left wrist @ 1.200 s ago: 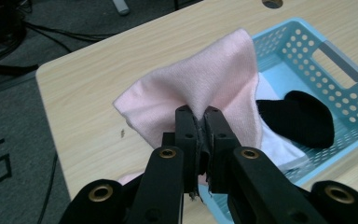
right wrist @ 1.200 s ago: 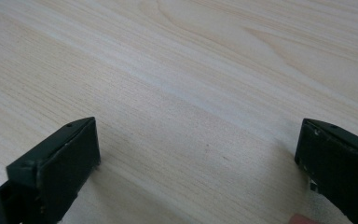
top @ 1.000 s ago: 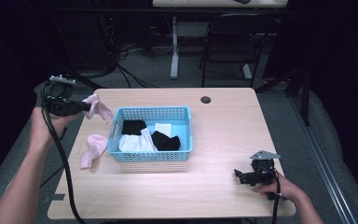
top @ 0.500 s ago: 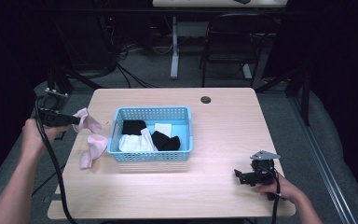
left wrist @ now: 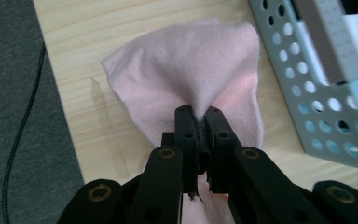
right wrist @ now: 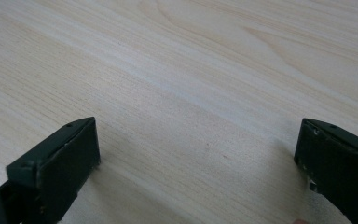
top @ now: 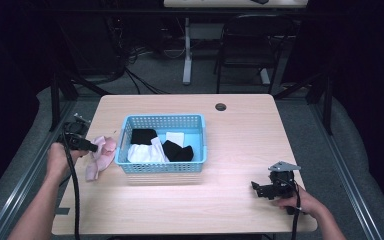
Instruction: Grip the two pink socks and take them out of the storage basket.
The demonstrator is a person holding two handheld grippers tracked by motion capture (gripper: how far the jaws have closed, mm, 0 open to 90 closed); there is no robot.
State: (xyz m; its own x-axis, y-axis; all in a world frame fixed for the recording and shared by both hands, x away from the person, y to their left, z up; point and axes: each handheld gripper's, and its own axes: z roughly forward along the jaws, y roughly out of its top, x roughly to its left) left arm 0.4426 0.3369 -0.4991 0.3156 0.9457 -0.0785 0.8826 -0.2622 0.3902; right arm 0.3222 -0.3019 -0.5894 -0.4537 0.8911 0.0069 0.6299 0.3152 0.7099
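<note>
From the high view, the left claw (top: 96,147) sits at the worktop's (top: 240,125) left edge, closed on a pink sock (top: 100,156) that lies on the wood between that edge and a blue basket (top: 162,166). The sock touches or nearly touches the basket's left wall. Inside the basket lie black and white socks. The right claw (top: 258,190) rests near the front right corner, well apart from the basket, with a hand around its body.

In the left gripper view, the left claw (left wrist: 198,116) has its jaws pressed together on a pinched fold of the sock (left wrist: 186,70). The cloth spreads away from them over the wood, its far corner just beside the basket's perforated wall (left wrist: 307,93). Grey floor and a black cable show past the worktop's edge.

In the right gripper view, the right claw (right wrist: 198,149) stands wide open with nothing between its jaws, low over the bare worktop (right wrist: 191,70).
</note>
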